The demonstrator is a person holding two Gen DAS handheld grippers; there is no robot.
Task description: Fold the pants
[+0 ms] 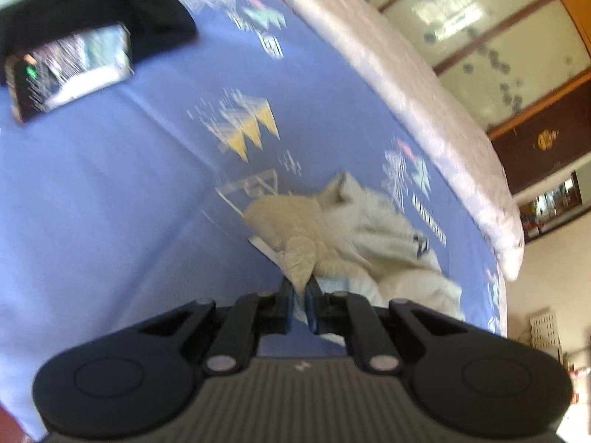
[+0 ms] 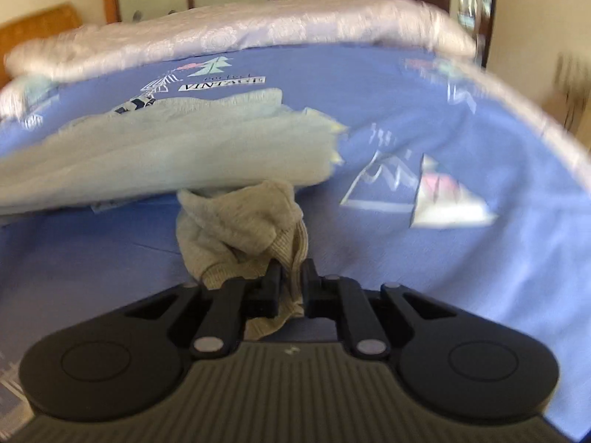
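Note:
Pale grey-beige pants [image 1: 354,229] lie bunched on a blue printed bedsheet [image 1: 110,192]. My left gripper [image 1: 300,288] is shut on a ribbed edge of the pants, the cloth pinched between its fingers. In the right wrist view the pants [image 2: 184,147] stretch away to the left, lifted off the sheet [image 2: 424,251]. My right gripper [image 2: 291,277] is shut on a ribbed cuff [image 2: 243,221] that bunches up in front of the fingers. Both views are blurred by motion.
A phone [image 1: 70,70] lies on a black cloth [image 1: 110,7] at the far left of the bed. A white quilt [image 1: 406,85] runs along the bed's far side, also in the right wrist view [image 2: 240,33]. Cabinets with patterned glass doors [image 1: 480,29] stand beyond.

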